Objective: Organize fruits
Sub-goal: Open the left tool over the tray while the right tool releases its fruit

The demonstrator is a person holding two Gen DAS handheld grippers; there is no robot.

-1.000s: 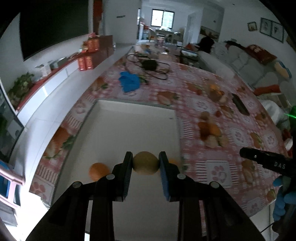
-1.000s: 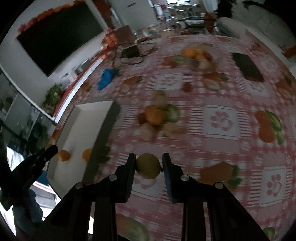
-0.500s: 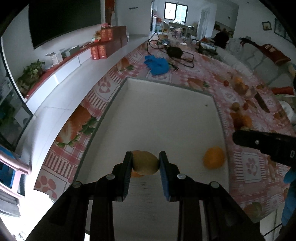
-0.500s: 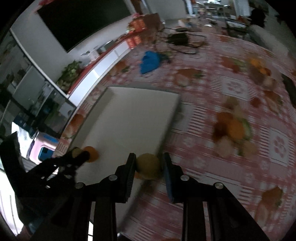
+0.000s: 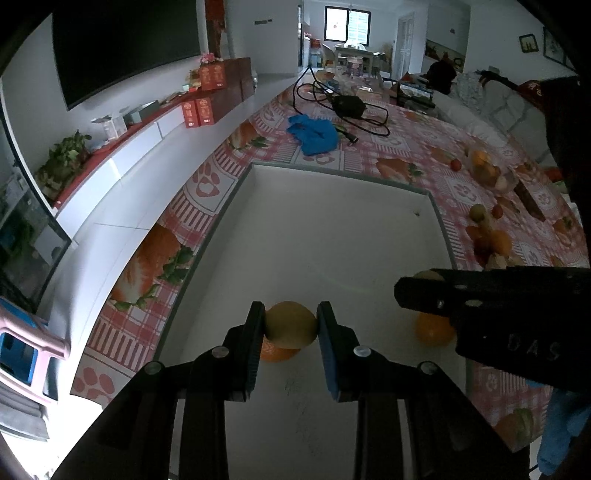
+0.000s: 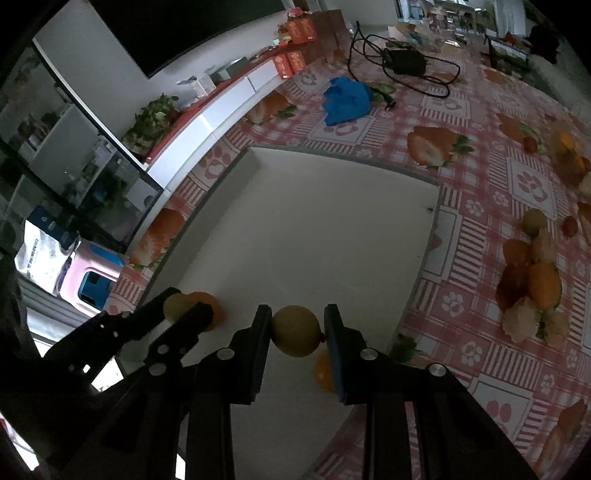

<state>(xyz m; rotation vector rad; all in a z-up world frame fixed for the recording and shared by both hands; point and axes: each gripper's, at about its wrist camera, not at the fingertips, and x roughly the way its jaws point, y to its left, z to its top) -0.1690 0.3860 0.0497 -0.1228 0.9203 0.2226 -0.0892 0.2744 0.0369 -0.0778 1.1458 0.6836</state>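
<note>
2 claws, right claw point(image 5: 424, 280) lettered "DAS", gripping fruit point(image 5: 291, 325)

Bare tray point(image 5: 332, 236) floor beyond oranges point(image 5: 434, 328)

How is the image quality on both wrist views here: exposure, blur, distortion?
Left wrist view: dim and underexposed, only the far window bright; strong fisheye bending of the table edge; the yellow-green fruit in the left tongs is sharp. Right wrist view: equally dark with black corners; its fruit in the right tongs is sharp, and the loose fruit pile is soft.
</note>
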